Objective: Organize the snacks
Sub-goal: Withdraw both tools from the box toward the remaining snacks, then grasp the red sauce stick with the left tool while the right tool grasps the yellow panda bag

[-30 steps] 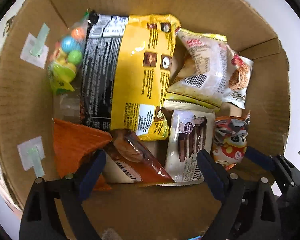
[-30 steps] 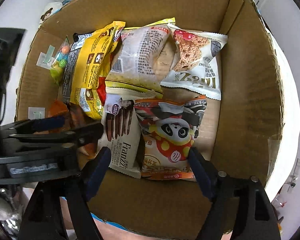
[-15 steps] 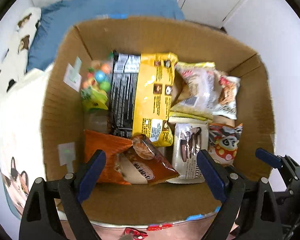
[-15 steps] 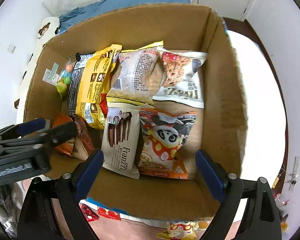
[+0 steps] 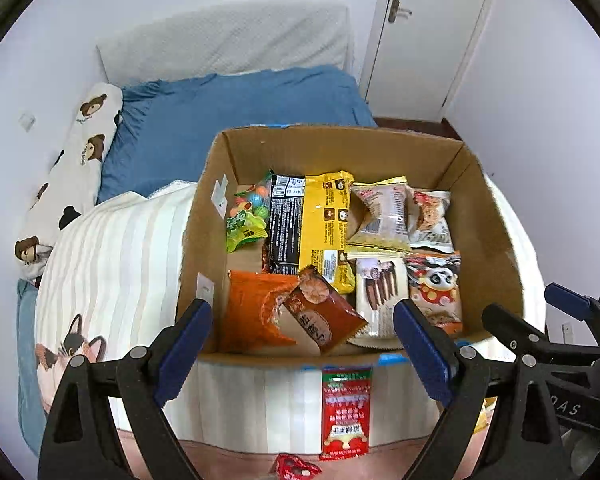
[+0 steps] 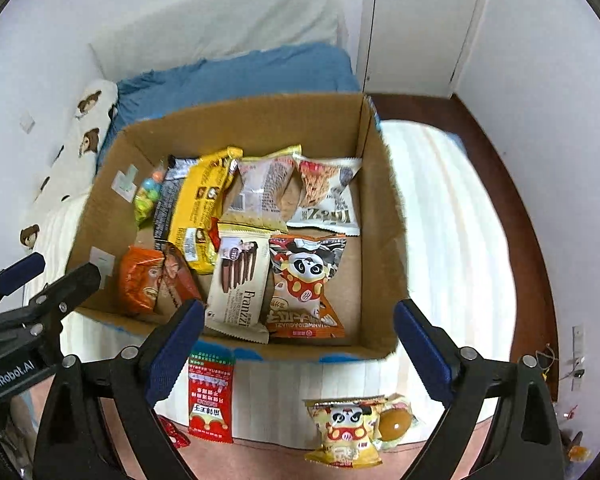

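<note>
Both jaws stand apart and empty, the right gripper [image 6: 296,344] opening wider beside the left gripper [image 5: 302,350]. Most snacks lie in the cardboard box [image 6: 384,240]; a red packet [image 6: 211,398] and panda packet [image 6: 346,432] wait outside, where soft bedding could let a grab slip.
</note>
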### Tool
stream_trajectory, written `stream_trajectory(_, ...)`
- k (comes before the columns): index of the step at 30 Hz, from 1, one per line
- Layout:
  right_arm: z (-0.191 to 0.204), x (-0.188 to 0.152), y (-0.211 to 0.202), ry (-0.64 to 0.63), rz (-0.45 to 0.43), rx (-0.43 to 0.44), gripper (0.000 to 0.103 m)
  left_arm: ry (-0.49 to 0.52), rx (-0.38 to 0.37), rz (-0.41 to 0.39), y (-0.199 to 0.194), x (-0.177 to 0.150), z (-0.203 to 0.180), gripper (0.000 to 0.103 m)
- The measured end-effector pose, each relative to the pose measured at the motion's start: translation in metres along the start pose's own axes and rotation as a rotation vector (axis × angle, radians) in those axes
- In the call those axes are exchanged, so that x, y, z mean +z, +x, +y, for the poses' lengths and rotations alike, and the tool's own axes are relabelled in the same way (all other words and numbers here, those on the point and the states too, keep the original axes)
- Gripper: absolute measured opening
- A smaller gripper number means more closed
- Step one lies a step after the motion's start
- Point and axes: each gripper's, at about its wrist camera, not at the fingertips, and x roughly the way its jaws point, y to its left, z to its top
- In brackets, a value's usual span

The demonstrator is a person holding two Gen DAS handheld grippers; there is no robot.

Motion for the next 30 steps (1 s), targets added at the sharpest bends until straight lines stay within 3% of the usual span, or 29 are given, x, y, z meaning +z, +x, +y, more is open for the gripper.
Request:
stream_trajectory(10, 0.001, -0.036, -0.062, 0.016, -0.126, 0.009, 0.098, -0.002, 0.011, -0.11, -0.053, -0.032, -0.003, 0.093)
stream_trajectory(17, -0.008, -0.063, -0.083, 0.07, -0.143, 0.06, 0.098, -0.023, -0.002, -0.104, -0.066, -0.055, -0.002, 0.093)
stream_trajectory(23, -0.043, -0.088, -0.055, 0.2, -0.039, 0.095, 0.098, -0.039, 0.012, 0.0, -0.038, -0.08, -0.005, 0.093)
stream_trajectory(26, -0.07, -0.106, -0.014, 0.34, 0.078, 0.146, 0.098, -0.029, 0.026, 0.084, -0.007, -0.092, -0.011, 0.093)
stream_trajectory(30, -0.087, -0.122, 0.036, 0.371, 0.169, 0.114, 0.098, -0.007, 0.04, 0.179, 0.033, -0.105, -0.019, 0.093)
